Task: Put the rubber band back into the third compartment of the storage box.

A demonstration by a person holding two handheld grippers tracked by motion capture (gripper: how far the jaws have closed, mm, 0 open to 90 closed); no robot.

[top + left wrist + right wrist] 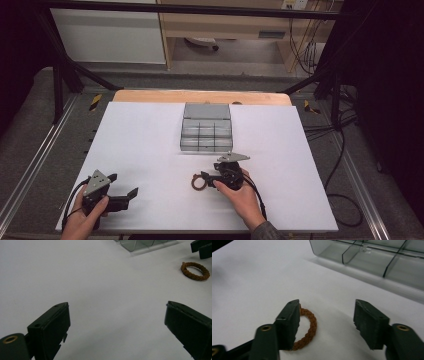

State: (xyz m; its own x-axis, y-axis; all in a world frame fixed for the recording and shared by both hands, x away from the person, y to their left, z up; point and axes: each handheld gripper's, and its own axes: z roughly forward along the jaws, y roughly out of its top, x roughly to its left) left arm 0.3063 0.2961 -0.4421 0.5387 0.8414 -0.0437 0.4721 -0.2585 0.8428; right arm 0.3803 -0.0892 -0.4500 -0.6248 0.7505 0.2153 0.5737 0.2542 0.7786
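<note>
Mostly bare white bench (150, 135) surrounds the ring (308, 328) near its front edge; right gripper (325, 322) half-spread, 1 jaw against it; left gripper (116, 327) wide apart, holding nothing.

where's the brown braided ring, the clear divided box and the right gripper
brown braided ring (195, 271), left gripper view, on its near braided edge
clear divided box (206, 111), high view, on its raised lid
right gripper (325, 322), right gripper view, midway between its fingers, beside the ring
</note>
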